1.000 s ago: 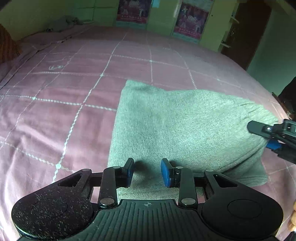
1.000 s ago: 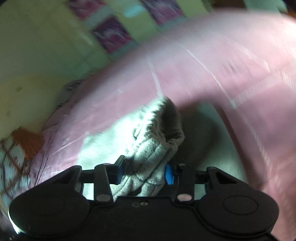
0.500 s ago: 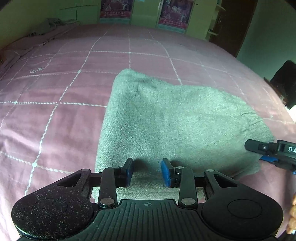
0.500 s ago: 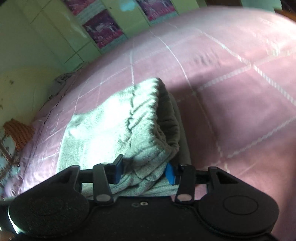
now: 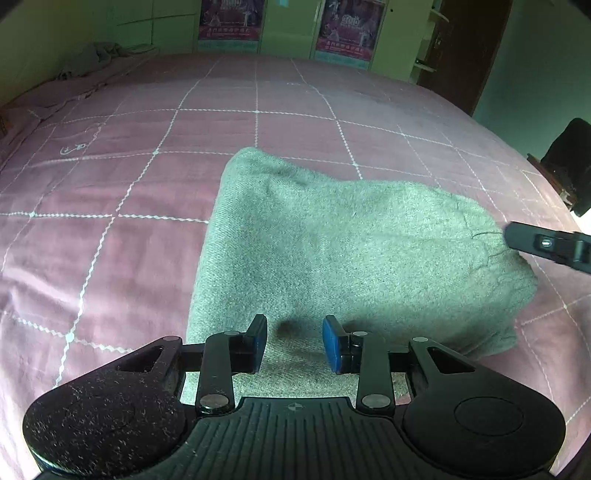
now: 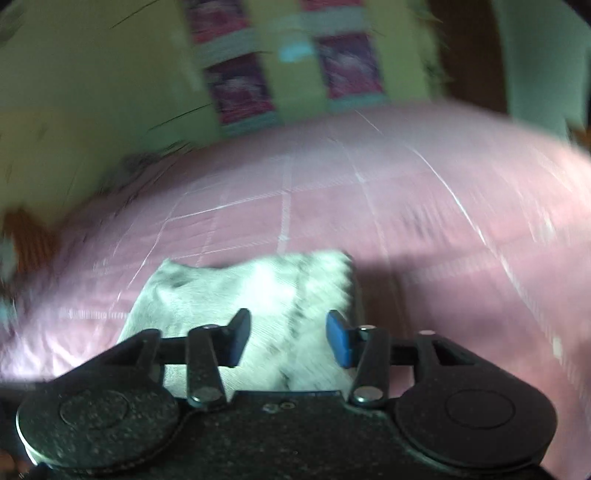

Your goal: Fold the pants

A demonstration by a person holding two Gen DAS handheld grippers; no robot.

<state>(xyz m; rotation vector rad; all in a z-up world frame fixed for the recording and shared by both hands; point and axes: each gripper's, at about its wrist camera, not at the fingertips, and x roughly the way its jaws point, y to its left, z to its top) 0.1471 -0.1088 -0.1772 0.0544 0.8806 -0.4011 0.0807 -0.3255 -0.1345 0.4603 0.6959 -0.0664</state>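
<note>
Grey pants [image 5: 351,251], folded into a thick rectangle, lie flat on the pink checked bed cover [image 5: 110,221]. My left gripper [image 5: 294,343] hovers over the near edge of the pants, its blue pads apart and nothing pinched between them. One black finger of the right gripper [image 5: 543,243] reaches in over the right end of the pants. In the blurred right wrist view the right gripper [image 6: 288,336] is above the pants [image 6: 266,288]. Its jaws are closing slightly, and the cloth lies beneath them, not pressed by the pads.
A crumpled cloth [image 5: 99,55] lies at the far left corner of the bed. Posters [image 5: 229,18] hang on the green wall behind, next to a dark door [image 5: 469,48]. A dark object [image 5: 569,162] stands past the bed's right edge.
The right gripper let go of the bunched pants end and rose while rolling upright; the cloth now lies flat. The left gripper slid a little sideways along the near edge.
</note>
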